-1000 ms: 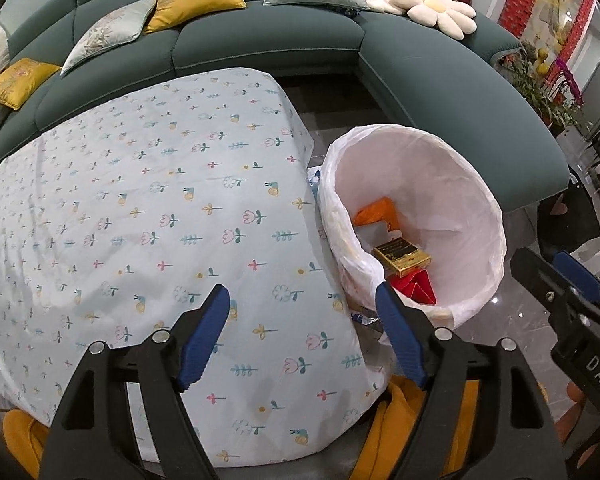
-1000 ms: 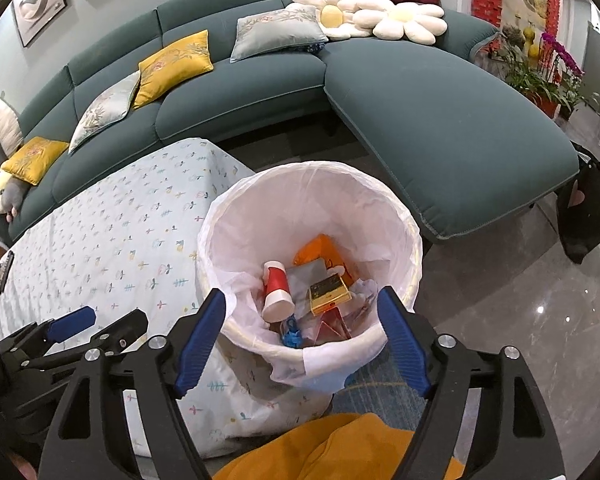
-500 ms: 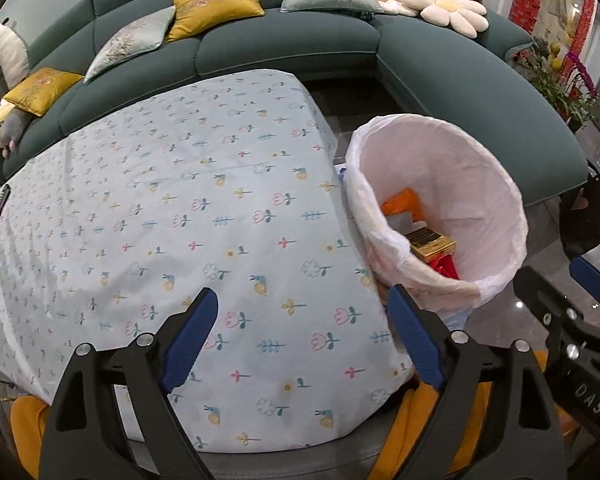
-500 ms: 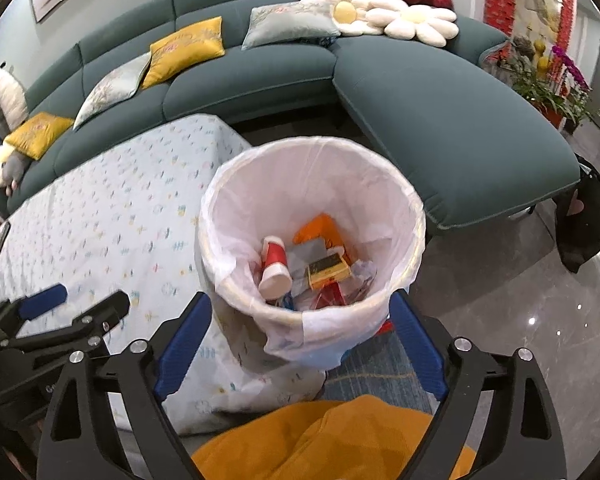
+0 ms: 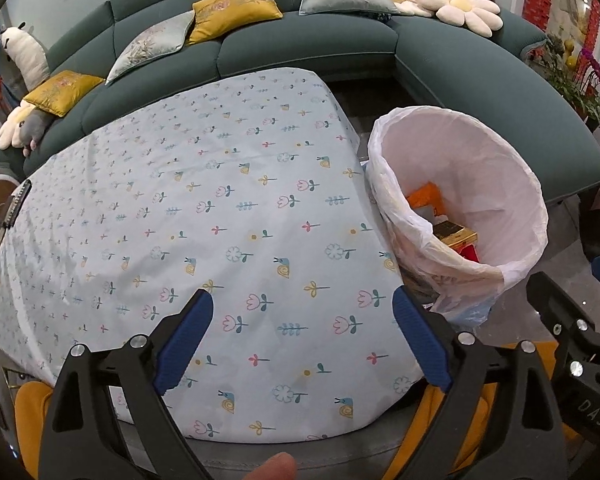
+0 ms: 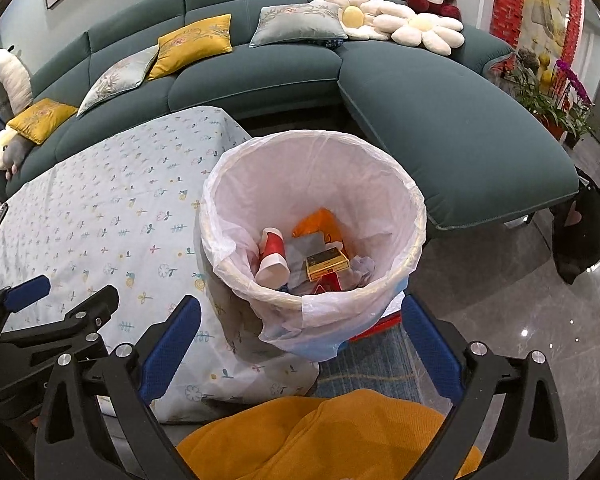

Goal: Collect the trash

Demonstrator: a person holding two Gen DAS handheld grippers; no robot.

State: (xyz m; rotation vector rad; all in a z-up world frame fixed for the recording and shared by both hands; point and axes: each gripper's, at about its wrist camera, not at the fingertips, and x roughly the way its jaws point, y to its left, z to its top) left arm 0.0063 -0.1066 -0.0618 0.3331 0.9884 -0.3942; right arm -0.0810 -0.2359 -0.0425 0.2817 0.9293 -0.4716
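A round bin lined with a white plastic bag (image 6: 416,200) stands on the floor by the corner of the cloth-covered table (image 6: 100,208). Inside lie a red paper cup (image 6: 274,258), a yellow box (image 6: 326,264), an orange wrapper (image 6: 318,222) and crumpled paper. My right gripper (image 6: 300,304) hovers above the bin's near rim, its jaws opening with nothing between them. My left gripper (image 5: 302,300) hangs over the floral tablecloth (image 5: 200,200), left of the bin (image 5: 532,184). Its jaws are also opening and hold nothing.
A teal corner sofa (image 6: 440,120) with cushions and plush toys wraps behind the table and bin. A dark remote (image 5: 16,204) lies at the table's left edge. An orange garment (image 6: 320,432) fills the foreground. A dark bag (image 6: 584,236) sits on the glossy floor at right.
Both grippers' jaws have spread wider. Both views have drawn back a little, so more of the table and sofa shows. The bin's contents have not moved.
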